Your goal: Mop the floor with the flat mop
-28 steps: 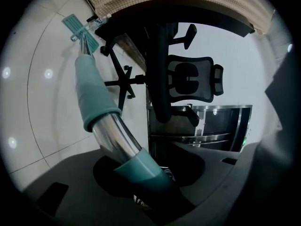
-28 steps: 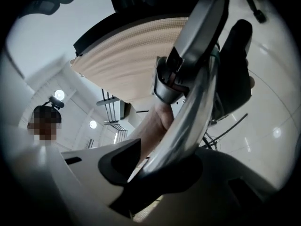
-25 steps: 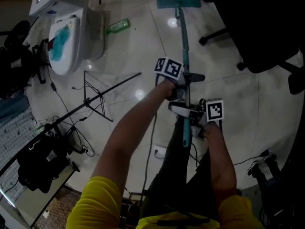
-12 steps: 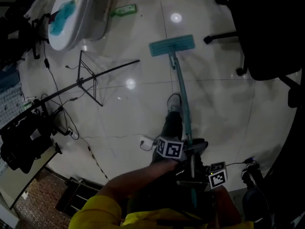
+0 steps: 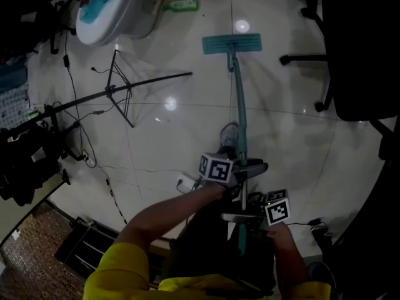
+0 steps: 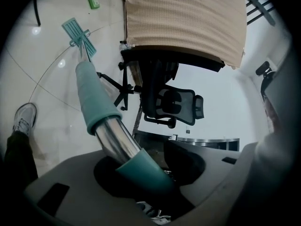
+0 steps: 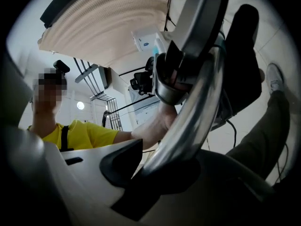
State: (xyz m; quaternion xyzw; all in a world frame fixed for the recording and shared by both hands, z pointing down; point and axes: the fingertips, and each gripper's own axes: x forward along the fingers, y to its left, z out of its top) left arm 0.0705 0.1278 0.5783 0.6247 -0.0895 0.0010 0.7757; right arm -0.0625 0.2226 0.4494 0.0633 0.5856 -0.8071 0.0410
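The flat mop's teal head [image 5: 232,43] lies on the pale tiles ahead of me, and its handle [image 5: 239,117] runs straight back to my hands. My left gripper [image 5: 240,170] grips the handle higher up the view, where a chrome stretch meets a teal sleeve [image 6: 101,112]. The mop head [image 6: 77,32] shows far down the shaft. My right gripper [image 5: 247,217] clamps the chrome end [image 7: 188,121] close to my body. Both sets of jaws are opening slightly, with the handle still seated between them.
A white toilet with a teal patch [image 5: 115,5] and a green bottle [image 5: 181,5] sit at the far left. A black folding stand [image 5: 119,86] and cables [image 5: 81,149] lie left of the mop. Office chair legs [image 5: 312,58] stand to the right. My shoe [image 5: 228,133] is beside the handle.
Both grippers drew back toward my body with the handle. The mop head slid nearer over the tiles, from beyond the green bottle to this side of it.
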